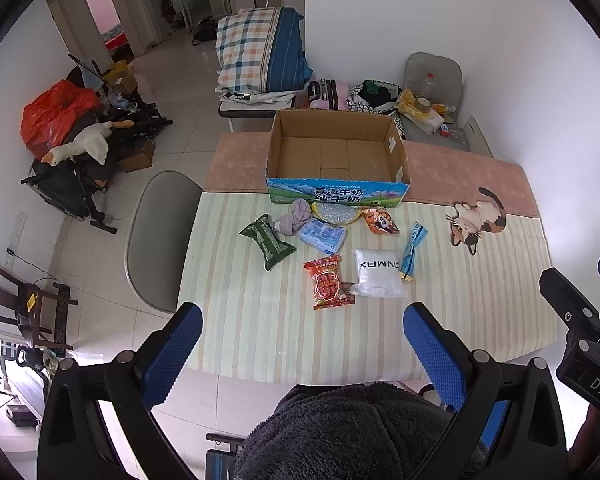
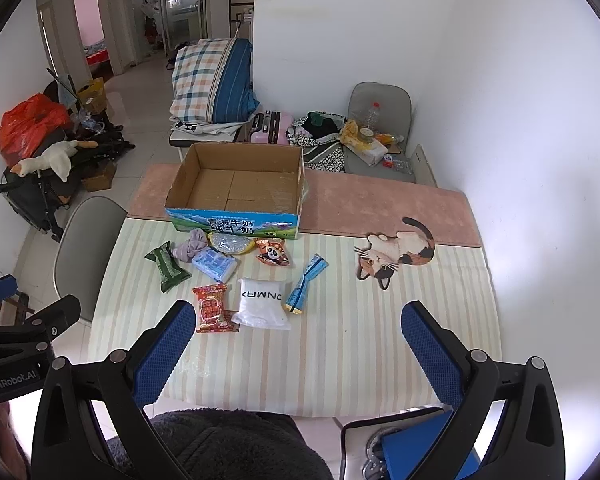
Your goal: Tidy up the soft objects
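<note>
An open, empty cardboard box (image 1: 336, 156) (image 2: 236, 188) stands at the far middle of the table. In front of it lie several soft items: a green pack (image 1: 267, 242) (image 2: 166, 266), a purple cloth (image 1: 294, 218) (image 2: 190, 249), a blue pack (image 1: 323, 236) (image 2: 215, 265), a red snack bag (image 1: 329, 282) (image 2: 211, 309), a white bag (image 1: 378, 273) (image 2: 262, 304), an orange snack bag (image 1: 380, 220) (image 2: 273, 253), a blue stick pack (image 1: 412, 250) (image 2: 306, 284). My left gripper (image 1: 302, 340) and right gripper (image 2: 298, 340) are open and empty above the table's near edge.
A striped cloth (image 1: 284, 332) (image 2: 340, 340) with a cat picture (image 1: 478, 220) (image 2: 396, 252) covers the table. A grey chair (image 1: 160, 236) (image 2: 80, 248) stands at its left. Another chair with clutter (image 1: 428, 104) stands behind, by the white wall.
</note>
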